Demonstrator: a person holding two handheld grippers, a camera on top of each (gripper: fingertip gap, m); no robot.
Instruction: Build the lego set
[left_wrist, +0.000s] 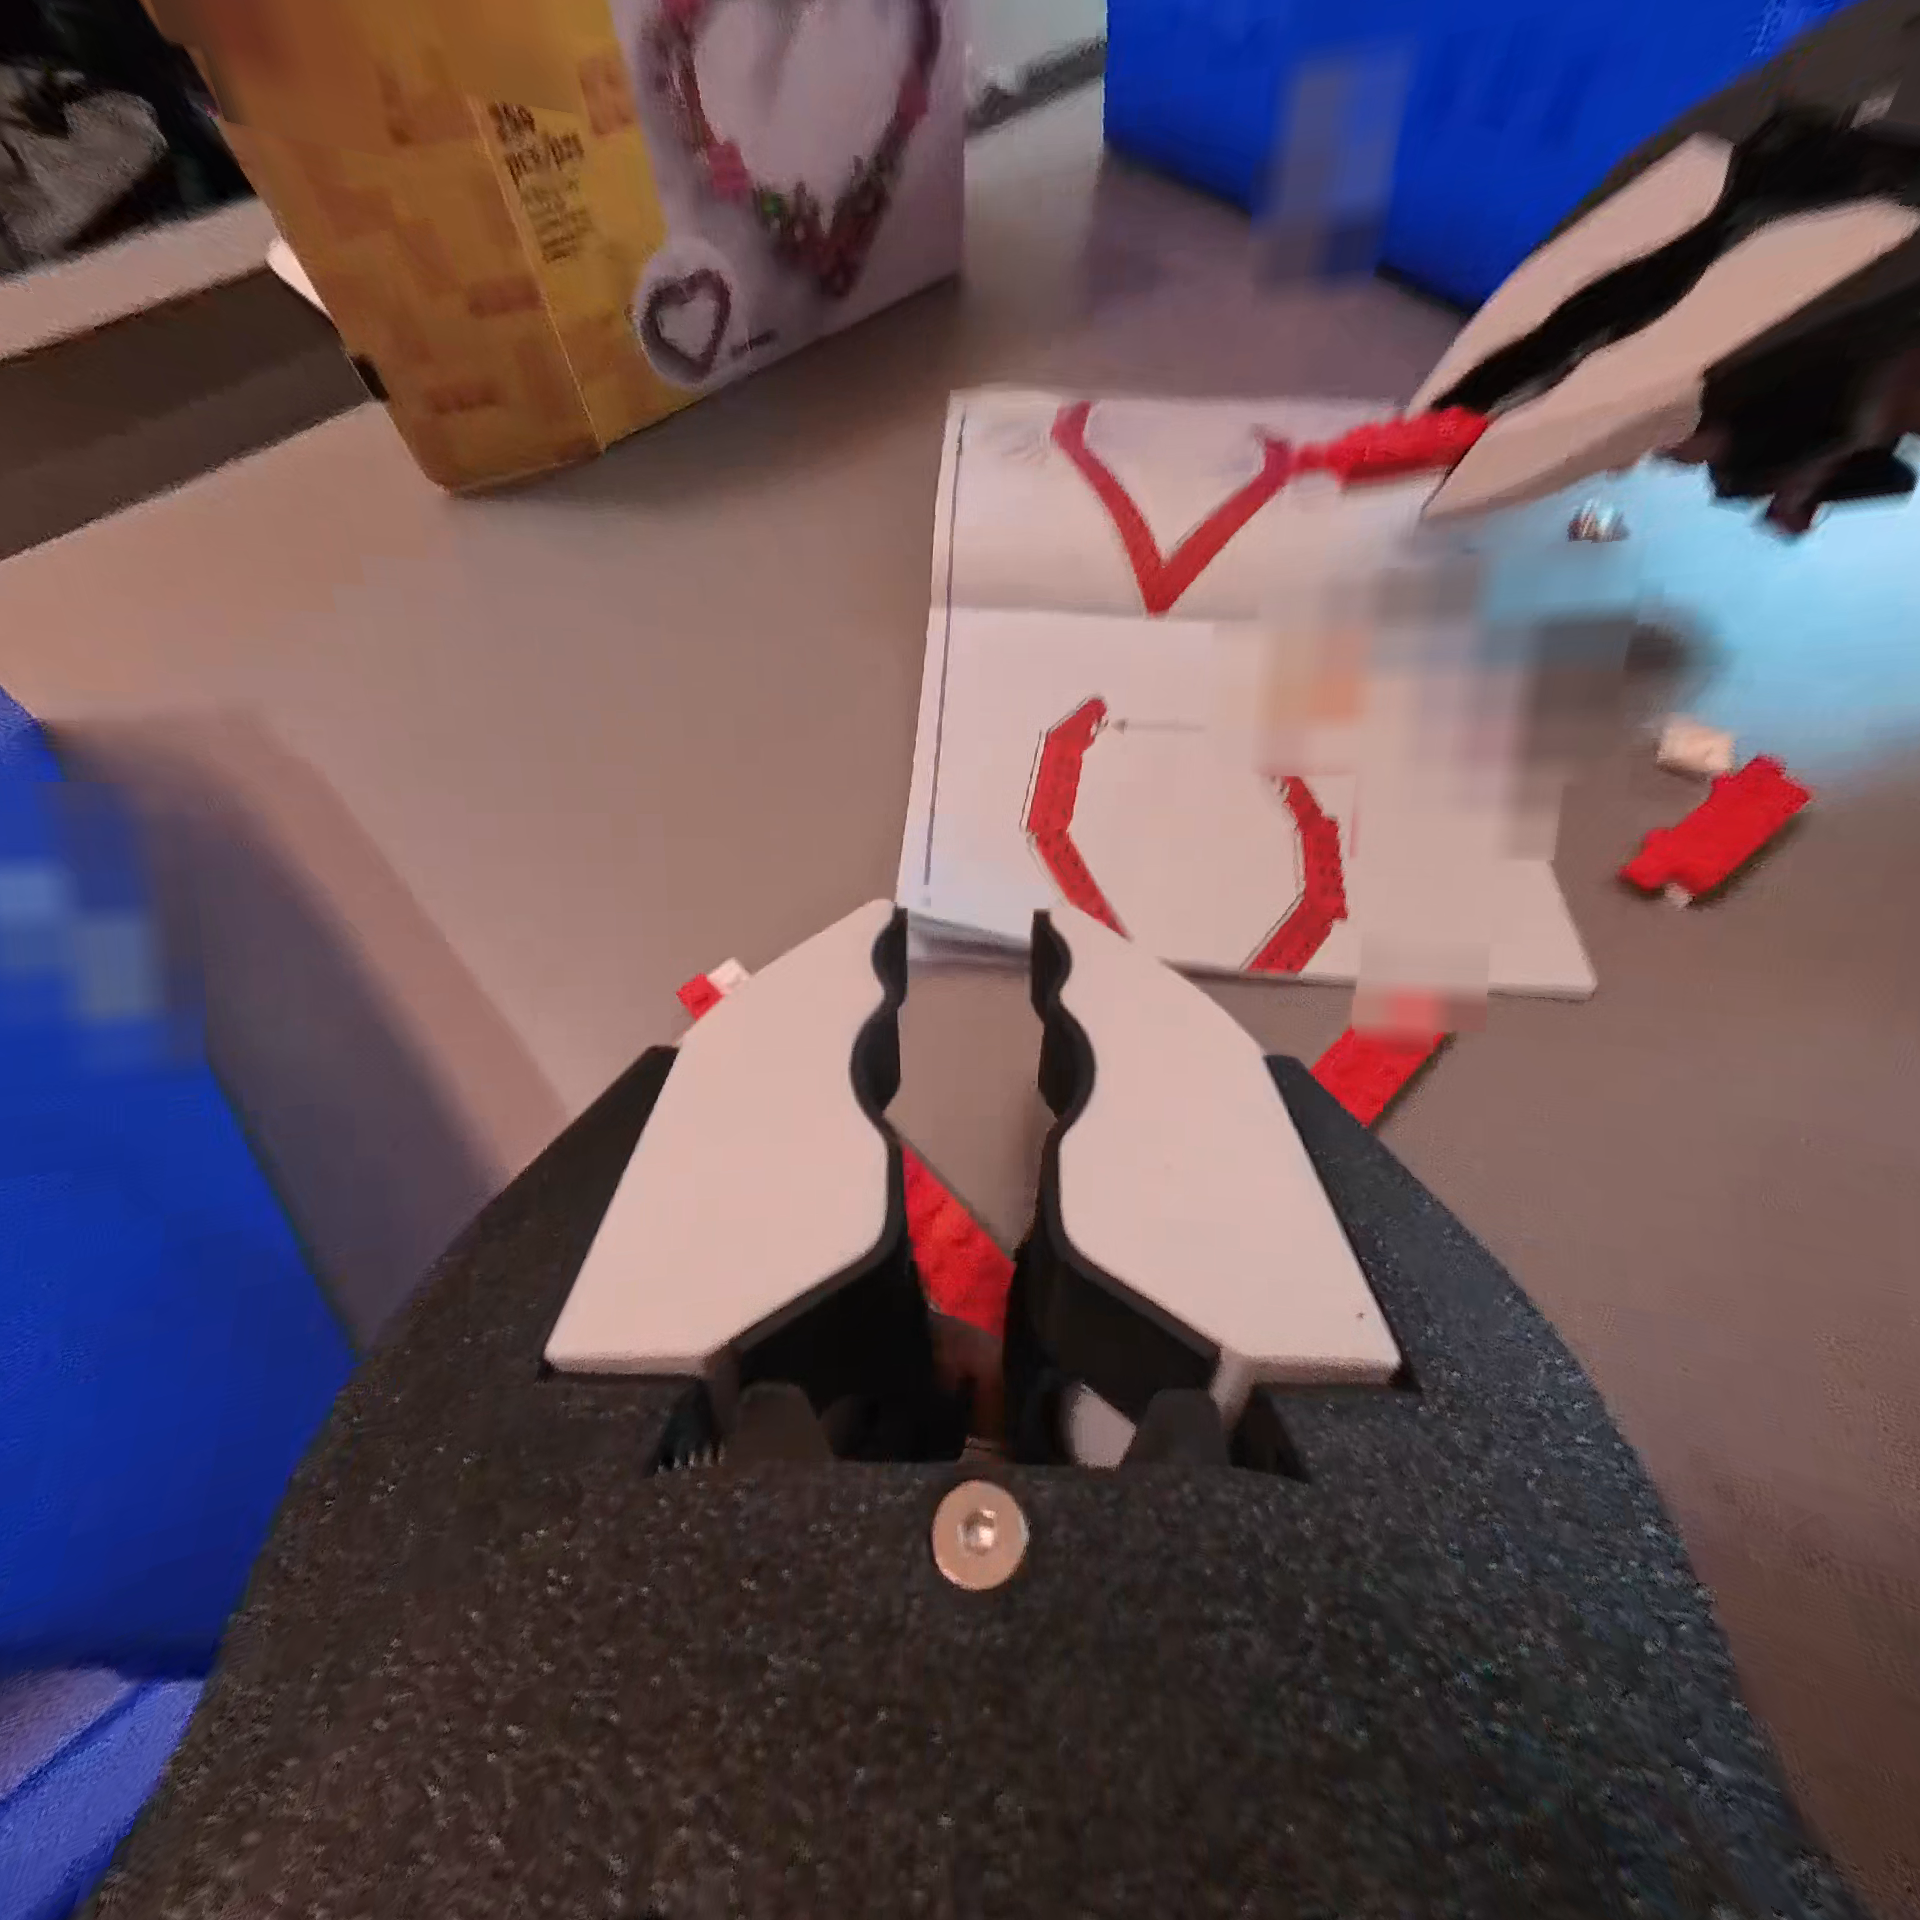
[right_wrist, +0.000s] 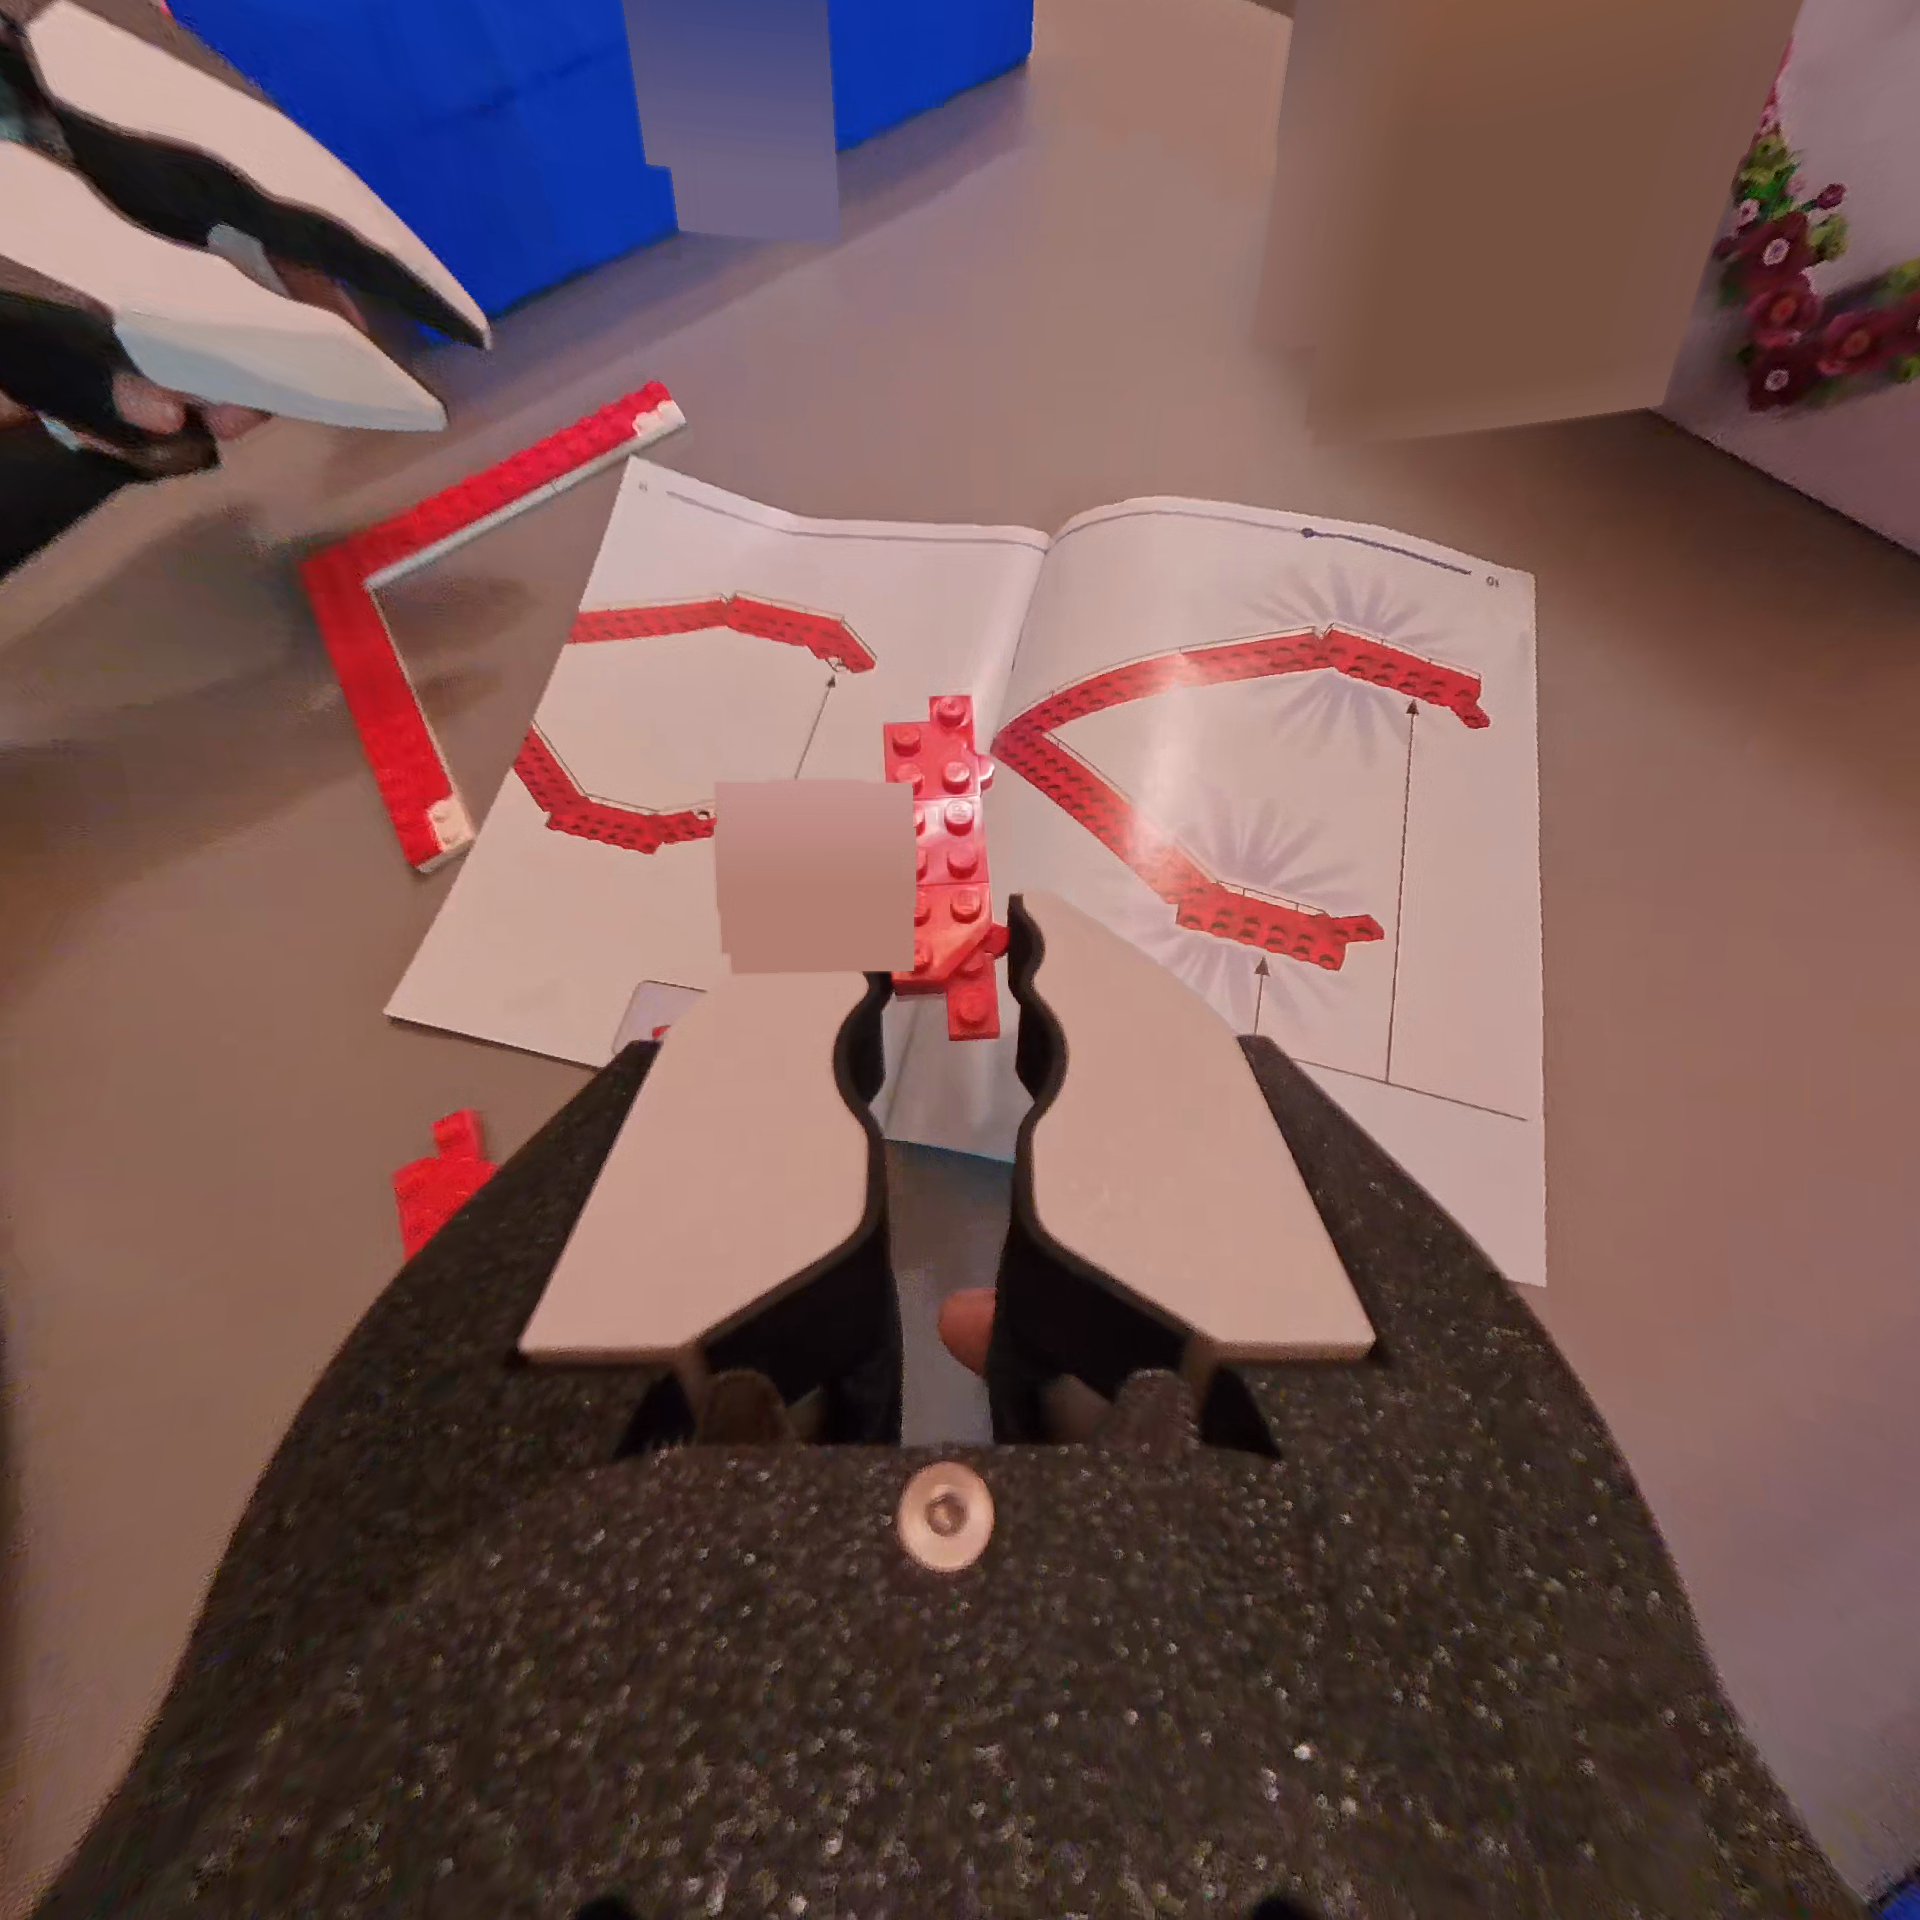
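My right gripper (right_wrist: 951, 951) is shut on one end of a short red plate assembly (right_wrist: 951, 790) and holds it above the open instruction booklet (right_wrist: 1247, 582). In the left wrist view it shows at the upper right with the red assembly (left_wrist: 1392, 442) sticking out of its tips. My left gripper (left_wrist: 966, 925) is open and empty, hovering over a red L-shaped frame piece (left_wrist: 956, 1247). That L-shaped piece (right_wrist: 416, 623) lies on the table left of the booklet, with white plates at its ends. The left gripper (right_wrist: 457, 374) shows above it in the right wrist view.
Another short red assembly (left_wrist: 1714, 831) lies on the table beside the booklet (left_wrist: 1039, 675), with a small white piece (left_wrist: 1694, 748) near it. The set's box (left_wrist: 582, 208) stands at the back. Blue bins (left_wrist: 1351, 104) (left_wrist: 104, 1143) border the grey table. One gripper's finger ends stand about 20 cm off the other's. To the small white piece (left_wrist: 1694, 748): right tips about 10 cm, left tips about 20 cm.
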